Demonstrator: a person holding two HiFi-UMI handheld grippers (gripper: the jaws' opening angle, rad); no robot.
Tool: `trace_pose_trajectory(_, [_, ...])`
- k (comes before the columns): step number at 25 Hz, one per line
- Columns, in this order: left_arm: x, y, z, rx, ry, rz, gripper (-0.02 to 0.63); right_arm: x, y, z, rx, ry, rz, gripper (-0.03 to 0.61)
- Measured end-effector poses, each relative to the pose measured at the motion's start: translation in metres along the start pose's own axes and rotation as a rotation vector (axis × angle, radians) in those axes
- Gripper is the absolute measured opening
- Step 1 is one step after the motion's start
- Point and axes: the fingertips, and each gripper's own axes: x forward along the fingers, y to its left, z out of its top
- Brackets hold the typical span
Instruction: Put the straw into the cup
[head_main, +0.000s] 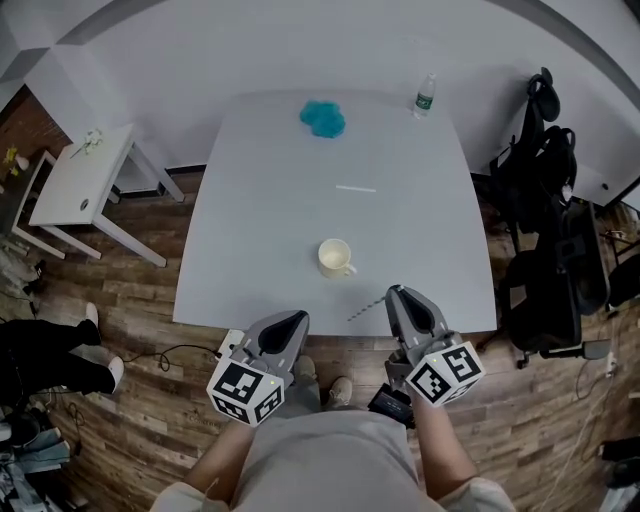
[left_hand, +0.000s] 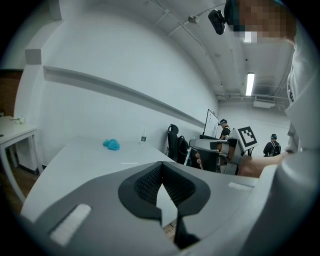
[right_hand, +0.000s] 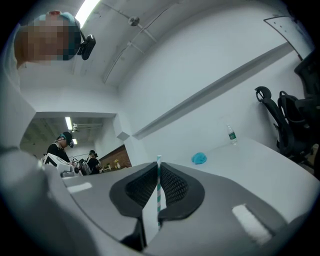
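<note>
Your right gripper (head_main: 398, 293) hangs at the near edge of the pale grey square desk (head_main: 250, 230), toward its right side. Its jaws are pressed together on a thin teal-and-white striped paper straw (right_hand: 158, 187). In the right gripper view the straw stands upright between the ribbed black pads (right_hand: 175, 186), with its top poking just above them. In the head view it slants out to the left from the jaw tips, over the desk's near edge.

The cream ceramic mug (head_main: 335, 258) stands upright on the desk near the middle of the near edge, its handle turned right. It sits beyond your right gripper and a little to its left, and the straw does not touch it.

Your left gripper (head_main: 291, 319) is held just off the near edge, left of the mug. Its jaws meet at the tips with nothing between them.

Farther in, a thin white stick (head_main: 356, 188) lies flat near the desk's middle. A crumpled blue cloth (head_main: 323, 118) lies by the far edge, and a clear plastic bottle (head_main: 425, 95) stands at the far right corner.
</note>
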Motion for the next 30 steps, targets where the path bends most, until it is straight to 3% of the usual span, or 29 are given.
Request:
trace_pose_trajectory(15, [0.047,0.059,0.023,0.015,0.012,-0.043,0.018,0.060,-0.035,0.023,0.007,-0.028,-0.063,0.023])
trace_pose_trajectory(30, [0.083,0.091,0.016,-0.017,0.040,-0.049,0.018,0.098,-0.075,0.020,0.049,-0.030,-0.119,0.023])
